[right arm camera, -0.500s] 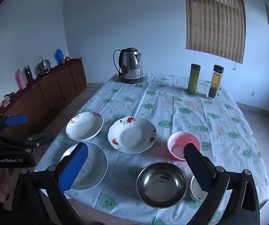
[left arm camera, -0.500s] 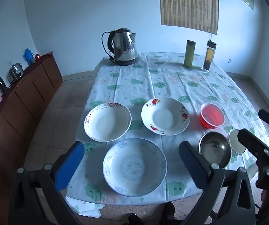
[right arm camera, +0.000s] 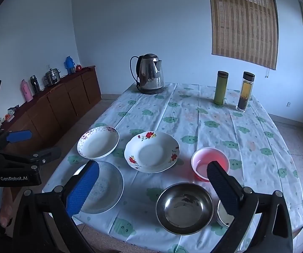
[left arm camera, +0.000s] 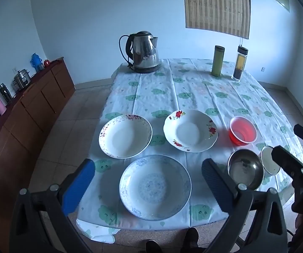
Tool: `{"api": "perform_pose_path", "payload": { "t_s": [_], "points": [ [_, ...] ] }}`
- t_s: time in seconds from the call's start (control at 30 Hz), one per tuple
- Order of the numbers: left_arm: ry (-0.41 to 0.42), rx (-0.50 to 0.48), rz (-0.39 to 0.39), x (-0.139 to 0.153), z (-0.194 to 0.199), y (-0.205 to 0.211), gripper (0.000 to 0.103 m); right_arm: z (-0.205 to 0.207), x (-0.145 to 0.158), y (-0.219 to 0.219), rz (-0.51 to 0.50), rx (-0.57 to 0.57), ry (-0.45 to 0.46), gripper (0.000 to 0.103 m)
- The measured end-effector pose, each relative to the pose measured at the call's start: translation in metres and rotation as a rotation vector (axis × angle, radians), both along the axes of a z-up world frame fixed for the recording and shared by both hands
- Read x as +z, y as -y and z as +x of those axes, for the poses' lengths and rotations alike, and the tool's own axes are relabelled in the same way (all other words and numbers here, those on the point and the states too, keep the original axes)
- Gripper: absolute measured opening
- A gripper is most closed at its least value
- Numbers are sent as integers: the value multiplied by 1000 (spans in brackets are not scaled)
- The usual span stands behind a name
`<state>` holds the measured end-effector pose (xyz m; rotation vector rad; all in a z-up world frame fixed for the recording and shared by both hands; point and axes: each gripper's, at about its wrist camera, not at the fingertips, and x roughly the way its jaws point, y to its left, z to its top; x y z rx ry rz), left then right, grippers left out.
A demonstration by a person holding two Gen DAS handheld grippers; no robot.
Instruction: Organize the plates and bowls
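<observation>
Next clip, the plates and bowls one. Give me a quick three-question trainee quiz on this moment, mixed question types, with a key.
1. True or false: the left gripper is shut on the blue plate.
2. Which bowl sits nearest the table edge? A. pink bowl B. steel bowl C. neither
3. Fill in: the kettle stands at the table's ____ end, seen from the cameras.

Key:
1. False. Both the left and the right gripper are open and hold nothing.
2. B
3. far
</observation>
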<state>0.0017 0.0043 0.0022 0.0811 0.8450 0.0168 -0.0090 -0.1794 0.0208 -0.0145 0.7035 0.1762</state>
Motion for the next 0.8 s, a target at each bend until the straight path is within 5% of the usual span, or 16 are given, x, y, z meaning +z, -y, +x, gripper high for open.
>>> {"api": "perform_pose_path", "payload": {
  "t_s": [0.8],
  "points": [
    [0, 8, -1, 1, -7, 2, 103, -7, 3, 14, 17, 0, -16, 103]
  ]
}}
